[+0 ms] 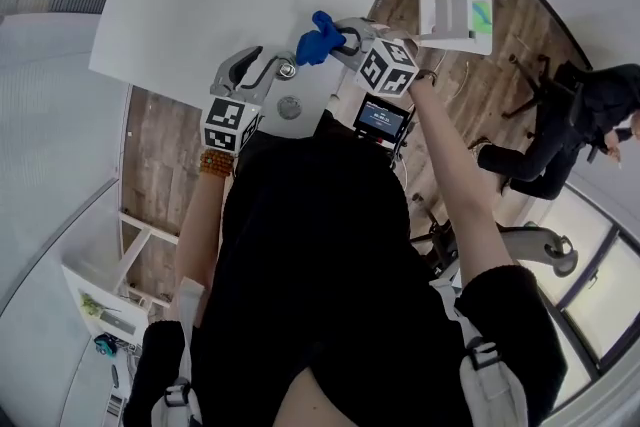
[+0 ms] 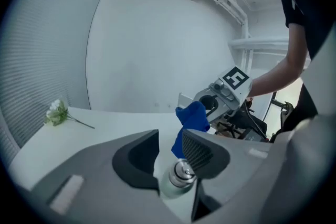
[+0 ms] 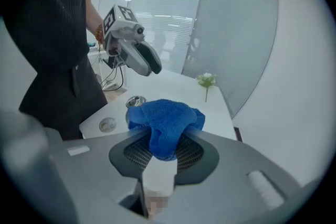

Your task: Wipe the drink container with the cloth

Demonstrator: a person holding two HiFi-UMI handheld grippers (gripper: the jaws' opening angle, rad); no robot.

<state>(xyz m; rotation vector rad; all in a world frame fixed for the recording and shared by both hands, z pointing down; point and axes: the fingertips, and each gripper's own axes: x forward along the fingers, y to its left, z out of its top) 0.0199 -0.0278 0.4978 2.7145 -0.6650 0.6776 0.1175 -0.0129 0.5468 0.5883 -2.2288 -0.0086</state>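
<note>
The right hand-held gripper [image 3: 165, 138] is clamped on a bunched blue cloth [image 3: 167, 115]. The left hand-held gripper [image 2: 170, 136] has its jaws apart above the steel drink container [image 2: 180, 174], which stands open on the white counter [image 2: 121, 123], its lid [image 3: 107, 124] nearby

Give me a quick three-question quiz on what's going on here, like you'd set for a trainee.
1. Multiple choice: what is the right gripper clamped on? A) a white flower B) a blue cloth C) nothing
2. True or false: the left gripper has its jaws closed on the flower.
3. Fill in: the metal drink container stands on the ___ table.

Key: 1 B. 2 False: its jaws are apart, with the drink container showing between them. The flower lies far off on the table. 3 white.
</note>
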